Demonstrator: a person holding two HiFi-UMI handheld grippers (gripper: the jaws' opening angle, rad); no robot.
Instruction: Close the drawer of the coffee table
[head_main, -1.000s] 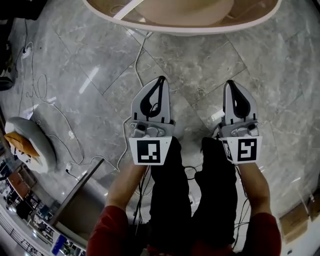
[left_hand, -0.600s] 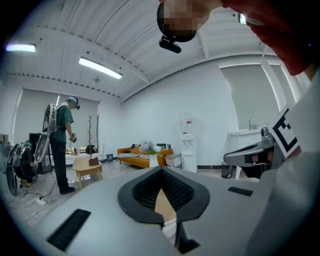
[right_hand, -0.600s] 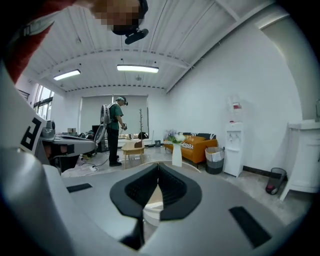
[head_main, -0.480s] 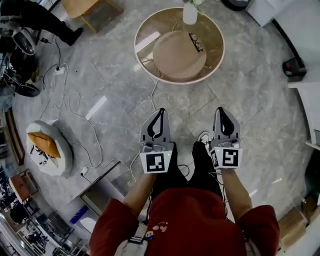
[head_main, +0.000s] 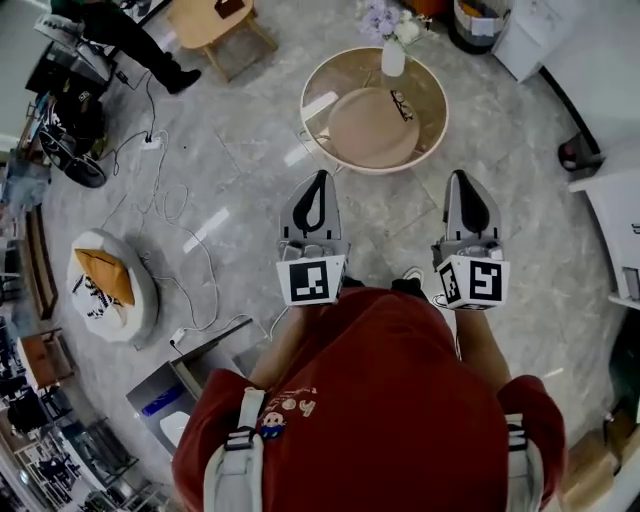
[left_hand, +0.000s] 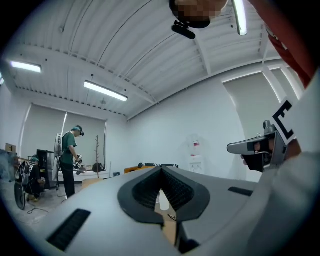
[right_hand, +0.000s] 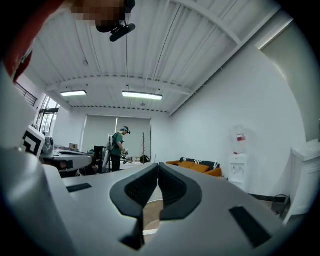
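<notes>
The round desk (head_main: 330, 88) sits at the top centre of the head view. Below it, mid-frame, you hold both arms out level, side by side, with the left gripper (head_main: 318, 178) and right gripper (head_main: 462, 177) each pressed together, empty.

Coffee table (head_main: 432, 110): round, tan top, pale rim, raised inner disc. Stands on the floor ahead of left gripper (head_main: 320, 179) and right gripper (head_main: 465, 178), well apart. Drawer not distinguishable.

On the coffee table (head_main: 322, 85), a vase (head_main: 393, 60) stands at the far edge, glasses (head_main: 401, 104) nearer.
</notes>
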